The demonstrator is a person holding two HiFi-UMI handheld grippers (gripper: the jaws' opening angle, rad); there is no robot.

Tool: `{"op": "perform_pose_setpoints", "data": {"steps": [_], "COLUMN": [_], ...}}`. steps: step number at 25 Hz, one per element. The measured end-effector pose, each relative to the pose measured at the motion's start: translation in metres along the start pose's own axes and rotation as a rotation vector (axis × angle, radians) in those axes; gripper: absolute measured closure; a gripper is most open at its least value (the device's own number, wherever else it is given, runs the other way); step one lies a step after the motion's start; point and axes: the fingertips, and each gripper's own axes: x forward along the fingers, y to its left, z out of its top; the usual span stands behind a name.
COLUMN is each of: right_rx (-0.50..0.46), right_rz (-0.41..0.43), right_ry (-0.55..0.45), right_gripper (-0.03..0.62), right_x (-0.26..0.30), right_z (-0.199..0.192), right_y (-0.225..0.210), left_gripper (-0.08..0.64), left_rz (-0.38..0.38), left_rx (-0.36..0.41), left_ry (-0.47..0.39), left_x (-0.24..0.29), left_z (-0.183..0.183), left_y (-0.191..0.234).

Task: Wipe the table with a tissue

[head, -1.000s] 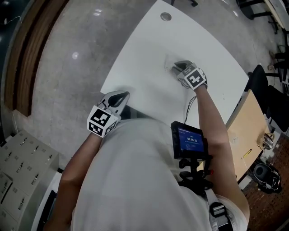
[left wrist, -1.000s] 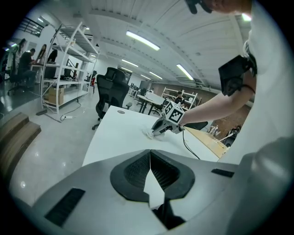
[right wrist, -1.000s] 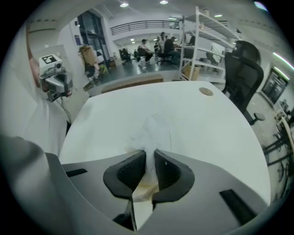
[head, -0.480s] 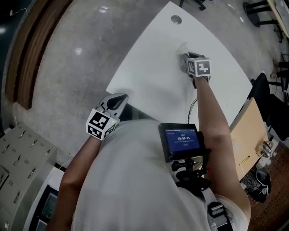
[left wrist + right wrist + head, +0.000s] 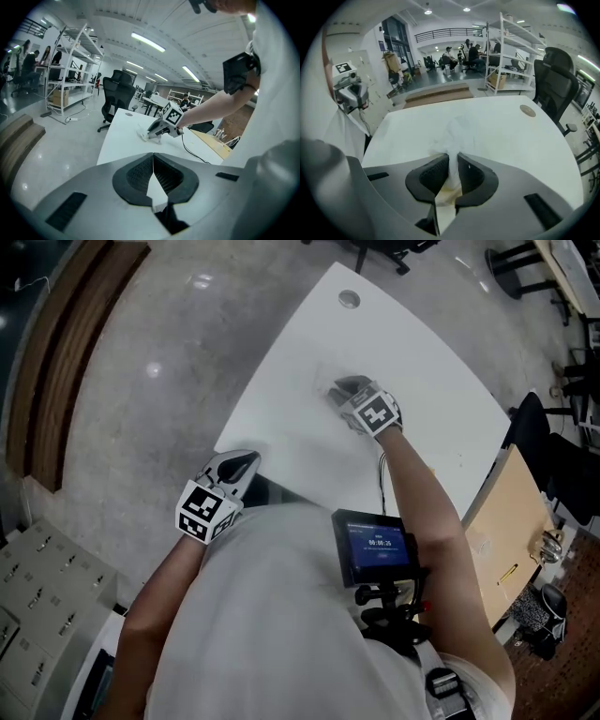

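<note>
Wiping judged under way: crumpled white paper tissue (image 5: 452, 135) pinched in right hand-held gripper (image 5: 452, 167), held against curved white worktop (image 5: 427, 362) mid-surface. At near edge: left hand-held gripper (image 5: 153, 169), pressed together, empty. Remaining area not determinable; no dirt visible.

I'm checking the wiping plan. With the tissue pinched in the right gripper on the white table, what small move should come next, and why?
Probably slide the right gripper across the table, tissue pressed down: its jaws are shut on the tissue, whose loose end lies on the tabletop, with bare surface around. The left gripper is shut, empty, at the near edge.
</note>
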Motion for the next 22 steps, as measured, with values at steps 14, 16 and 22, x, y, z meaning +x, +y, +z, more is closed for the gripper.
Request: {"op": "perform_pose_setpoints", "data": {"steps": [14,16,22], "right_rx": [0.388,0.452,0.616], "right_rz": [-0.255,-0.29,-0.421], "right_ry": [0.003,-0.032,-0.084], "right_gripper": [0.537,0.537,0.537], "right_x": [-0.089,-0.103,-0.144], "right_z": [-0.097,-0.111,-0.166], "right_y": [0.033,0.045,0.077], "left_gripper": [0.552,0.552,0.552], "left_rz": [-0.248,-0.289,-0.41], "left_rx": [0.16,0.183,0.24], "left_ry": [0.021,0.027,0.046], "left_x": [0.012,0.014,0.036], "left_z": [0.027,0.031,0.037], "left_y": [-0.018,-0.023,-0.042]}}
